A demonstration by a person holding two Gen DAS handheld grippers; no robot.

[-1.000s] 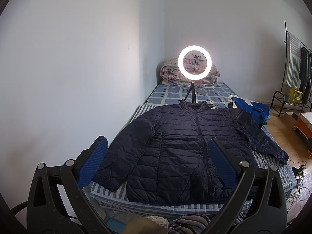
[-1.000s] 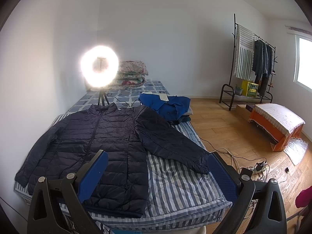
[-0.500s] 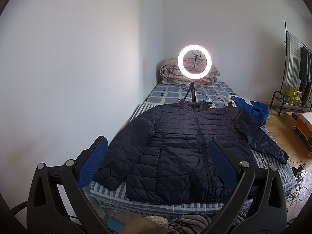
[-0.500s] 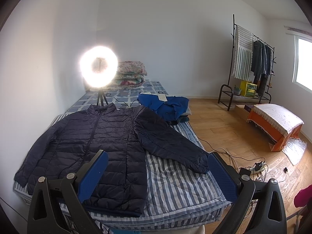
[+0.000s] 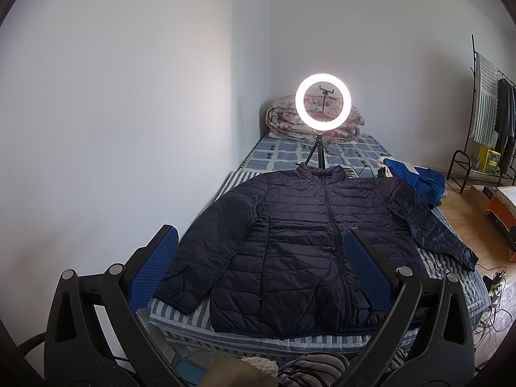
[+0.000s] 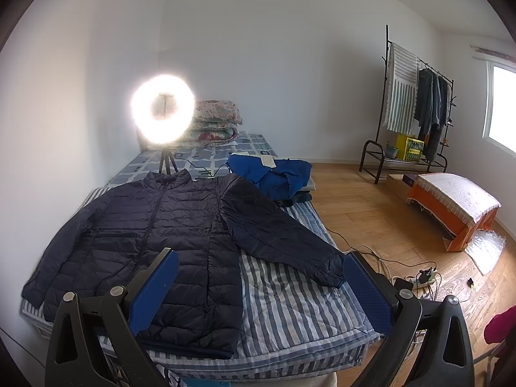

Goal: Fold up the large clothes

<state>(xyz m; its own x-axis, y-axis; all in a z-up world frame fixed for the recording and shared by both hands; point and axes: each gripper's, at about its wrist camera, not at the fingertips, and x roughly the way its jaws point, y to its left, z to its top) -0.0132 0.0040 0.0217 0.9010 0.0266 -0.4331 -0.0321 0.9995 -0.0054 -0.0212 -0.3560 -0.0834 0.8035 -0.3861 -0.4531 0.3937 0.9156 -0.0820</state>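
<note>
The jaws of the left gripper (image 5: 258, 258) are spread wide and nothing is held between them; the same is seen of the right gripper (image 6: 261, 277), whose blue pads are parted with only air between. Both grippers are held level above the near end of the bed (image 6: 290, 309), pointed forward along it, apart from the cloth. One dark navy quilted jacket (image 5: 309, 245) is laid flat, front up and zipped, on the striped cover at the near half of the bed, its collar turned toward the far end. Its two sleeves are spread outward: one is lying along the wall-side edge, the other (image 6: 280, 238) is angled across the stripes toward the floor-side edge. One lit ring light (image 5: 323, 102) on a small tripod is placed just beyond the collar. One bundle of blue clothing (image 6: 274, 174) is seen near the jacket's shoulder, at the floor side. Folded floral quilts (image 5: 290, 119) are stacked at the far end. One clothes rack (image 6: 416, 103) and one orange-draped bench (image 6: 454, 206) are set on the wooden floor, well apart from the bed
</note>
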